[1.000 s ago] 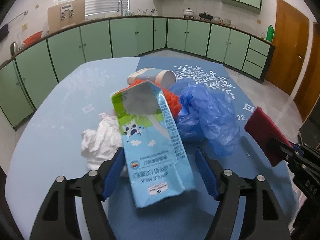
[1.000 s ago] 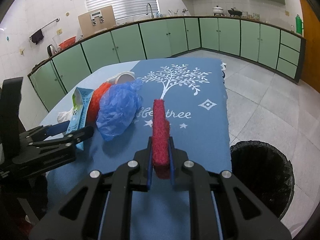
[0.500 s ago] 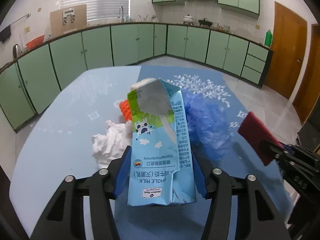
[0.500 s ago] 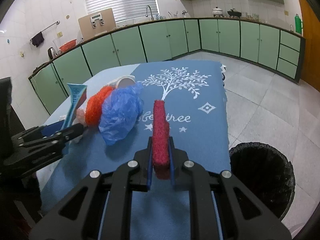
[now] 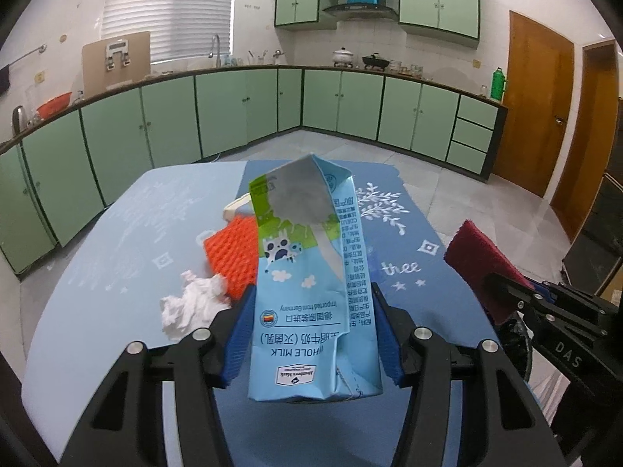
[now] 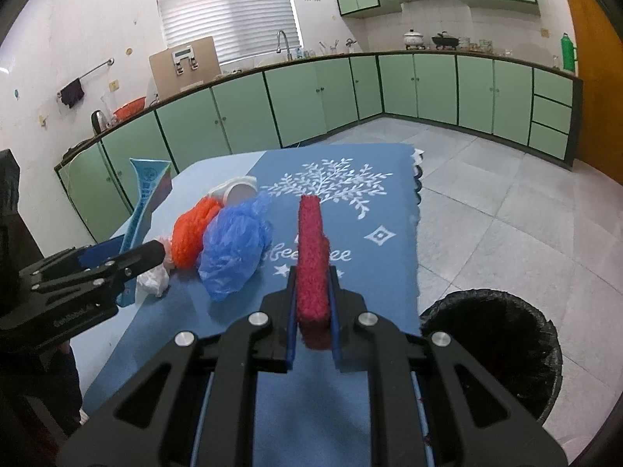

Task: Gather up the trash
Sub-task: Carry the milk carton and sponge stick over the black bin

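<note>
Big blue counter (image 5: 97, 272) under everything, with a black bin (image 6: 490, 334) on the floor just beside its edge.

Milk carton (image 5: 307, 292): held up over the counter in the left claw (image 5: 311, 299), with jaws just now closing in and blue pads pressing on both sides near the bottom end. Probably empty and very light. Thin card walls, already a bit dented, so easy to squash. Smooth outside, maybe slippy. Best held low down on the flat sides, firm but not hard. Long way running up and away from the claw. Torn-open top pointing up and forward, toward the green cupboards. Words upside down.

Blue plastic bag (image 6: 237, 245): lying crumpled on the counter, touching an orange net (image 6: 190, 233). Floppy, no real long way.

Red scrub pad (image 6: 309, 241): pinched tight in the right claw (image 6: 312, 272), shut on its back end. Soft, fuzzy, light, not breakable. Standing on its thin edge, long way pointing straight forward out of the claw.

White tissue (image 5: 190, 307): scrunched up on the counter, just beside the net. Softest and lightest of all.
</note>
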A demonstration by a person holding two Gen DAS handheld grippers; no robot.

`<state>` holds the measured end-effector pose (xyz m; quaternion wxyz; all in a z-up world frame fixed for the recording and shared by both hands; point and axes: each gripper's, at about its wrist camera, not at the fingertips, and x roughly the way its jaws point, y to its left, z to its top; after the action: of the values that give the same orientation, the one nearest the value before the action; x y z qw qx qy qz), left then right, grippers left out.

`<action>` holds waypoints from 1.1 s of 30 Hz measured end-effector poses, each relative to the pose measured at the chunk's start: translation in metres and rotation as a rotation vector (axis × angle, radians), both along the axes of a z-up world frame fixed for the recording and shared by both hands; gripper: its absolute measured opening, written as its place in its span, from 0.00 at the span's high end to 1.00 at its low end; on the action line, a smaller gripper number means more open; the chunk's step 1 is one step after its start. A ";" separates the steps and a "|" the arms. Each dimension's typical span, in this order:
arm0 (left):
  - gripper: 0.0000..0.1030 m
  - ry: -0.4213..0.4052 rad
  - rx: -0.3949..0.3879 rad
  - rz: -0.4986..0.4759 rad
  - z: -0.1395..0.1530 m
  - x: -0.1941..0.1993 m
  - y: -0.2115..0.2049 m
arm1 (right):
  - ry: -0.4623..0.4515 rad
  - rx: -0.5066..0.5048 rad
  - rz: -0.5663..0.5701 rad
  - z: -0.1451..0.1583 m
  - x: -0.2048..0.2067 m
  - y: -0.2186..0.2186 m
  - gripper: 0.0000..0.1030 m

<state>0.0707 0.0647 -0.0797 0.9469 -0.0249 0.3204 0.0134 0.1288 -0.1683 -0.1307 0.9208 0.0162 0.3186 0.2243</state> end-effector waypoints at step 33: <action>0.46 -0.030 -0.017 -0.390 -0.002 0.071 -0.178 | -0.041 -0.015 -0.364 0.009 0.004 -0.170 0.88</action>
<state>0.1413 -0.1138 -0.0820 0.9359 0.0292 0.3052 -0.1733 0.1324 -0.3387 -0.1218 0.9526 0.0620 0.2934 0.0519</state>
